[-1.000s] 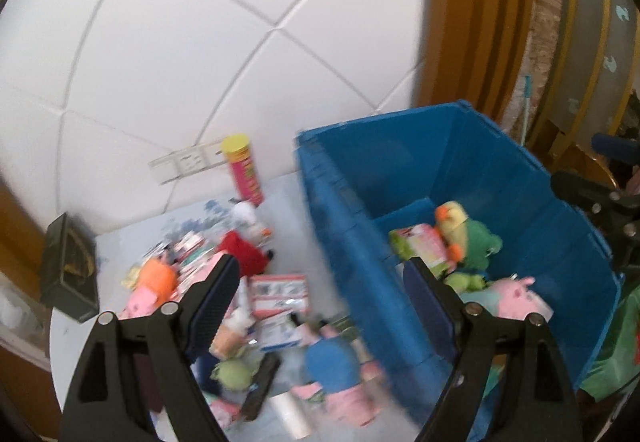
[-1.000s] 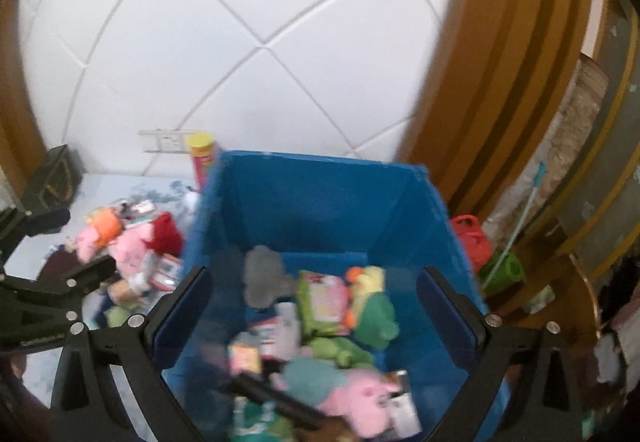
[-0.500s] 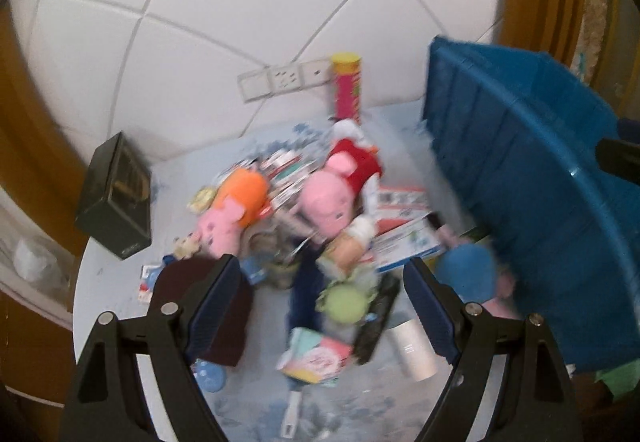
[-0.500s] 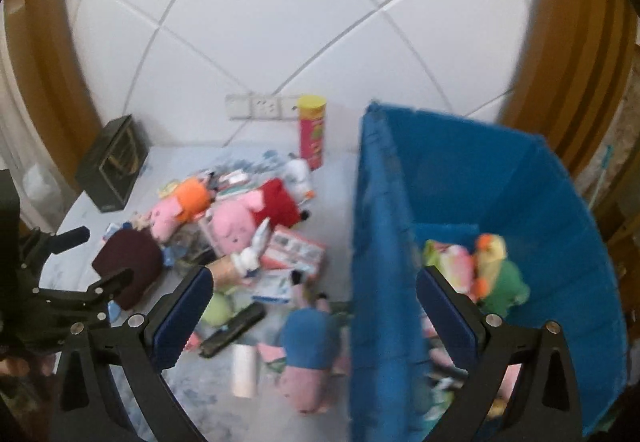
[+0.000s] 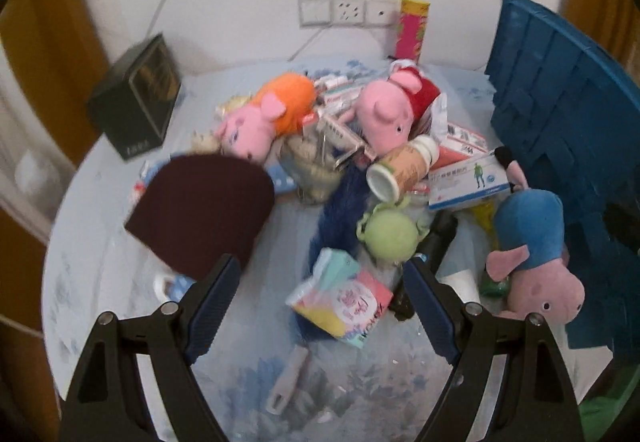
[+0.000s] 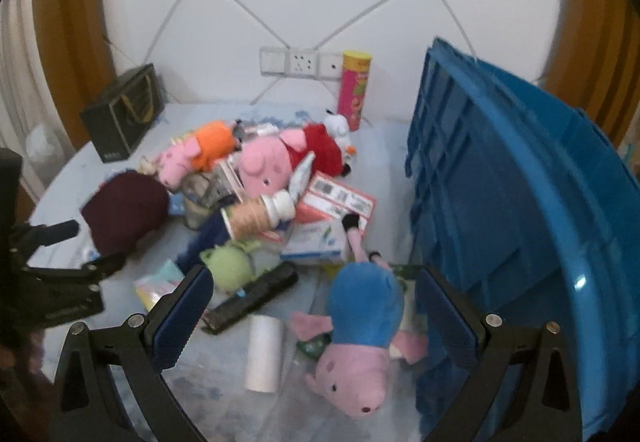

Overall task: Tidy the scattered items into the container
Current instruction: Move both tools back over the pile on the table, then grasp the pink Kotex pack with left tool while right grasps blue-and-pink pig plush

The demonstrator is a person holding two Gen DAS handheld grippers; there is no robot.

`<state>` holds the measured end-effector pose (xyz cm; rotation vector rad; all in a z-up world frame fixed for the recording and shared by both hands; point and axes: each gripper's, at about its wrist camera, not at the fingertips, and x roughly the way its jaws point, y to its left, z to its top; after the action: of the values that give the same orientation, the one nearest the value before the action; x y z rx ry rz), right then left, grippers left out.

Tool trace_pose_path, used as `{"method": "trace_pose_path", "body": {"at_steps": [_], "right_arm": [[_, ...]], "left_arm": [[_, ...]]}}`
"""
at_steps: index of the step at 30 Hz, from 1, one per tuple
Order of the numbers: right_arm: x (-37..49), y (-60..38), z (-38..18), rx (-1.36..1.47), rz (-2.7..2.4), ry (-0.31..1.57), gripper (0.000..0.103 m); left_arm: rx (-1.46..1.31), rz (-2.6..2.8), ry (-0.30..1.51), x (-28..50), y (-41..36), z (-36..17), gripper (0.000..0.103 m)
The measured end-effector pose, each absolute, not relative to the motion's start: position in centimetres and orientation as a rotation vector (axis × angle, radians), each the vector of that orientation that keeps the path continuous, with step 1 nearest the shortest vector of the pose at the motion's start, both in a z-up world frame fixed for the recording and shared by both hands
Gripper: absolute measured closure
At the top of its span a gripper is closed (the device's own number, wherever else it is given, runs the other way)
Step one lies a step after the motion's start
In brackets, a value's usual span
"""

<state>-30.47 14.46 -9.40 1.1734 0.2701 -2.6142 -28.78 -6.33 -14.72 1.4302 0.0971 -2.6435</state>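
Observation:
A pile of items lies on the round table (image 5: 100,254). The blue bin (image 6: 520,202) stands at the right, also in the left wrist view (image 5: 560,114). My left gripper (image 5: 320,294) is open and empty above a pastel tissue pack (image 5: 344,298), beside a maroon hat (image 5: 204,210) and a green ball toy (image 5: 390,234). My right gripper (image 6: 312,302) is open and empty above a blue-shirted pig plush (image 6: 360,330), a white roll (image 6: 264,352) and a black remote (image 6: 252,298). The left gripper shows at the right wrist view's left edge (image 6: 52,274).
Two pink pig plushes (image 5: 384,110) (image 5: 264,118), a bottle (image 5: 404,166), medicine boxes (image 5: 468,182) and a pink-yellow can (image 5: 412,30) lie farther back. A black box (image 5: 136,98) stands at the far left. A tiled wall with sockets (image 5: 340,12) backs the table.
Both grippers have swung left from the bin toward the pile and come lower over it. Both have stayed open and empty.

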Motion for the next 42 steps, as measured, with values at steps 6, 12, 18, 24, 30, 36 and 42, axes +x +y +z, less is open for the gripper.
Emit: {"method": "trace_pose_path", "body": {"at_steps": [6,12,18,24,30,36,42], "right_arm": [[-29.7,15.4,-15.5,1.284,-2.568,0.289,0.0],[-29.0,16.3,-18.7,1.388,-2.582,0.295,0.0],[-29.2,16.3,-21.9,1.488,-2.647,0.335,0.0],[-30.7,16.4,-25.6,1.653,-2.672,0.345,0.0],[-29.2,14.1,-24.8,1.597,-2.547,0.069,0.0],[-27.8,13.8,-23.4,1.569,-2.474,-0.071,0.0],[-28.2,16.4,-21.9,1.556,-2.588,-0.097,0.0]], "left_arm": [[1.466,-2.549,0.186,-27.6,-5.1,-19.2,0.019],[1.588,-2.52,0.159,-27.7,-4.8,-23.1,0.019],[1.698,-2.552,0.025,-28.6,-5.1,-25.4,0.019],[1.708,-2.583,-0.089,-30.1,-7.1,-26.7,0.019],[1.62,-2.608,-0.2,-31.2,-9.6,-24.9,0.017],[1.651,-2.648,-0.013,-31.1,-10.3,-22.5,0.017],[1.648,-2.597,0.157,-33.6,-9.0,-22.5,0.017]]}}
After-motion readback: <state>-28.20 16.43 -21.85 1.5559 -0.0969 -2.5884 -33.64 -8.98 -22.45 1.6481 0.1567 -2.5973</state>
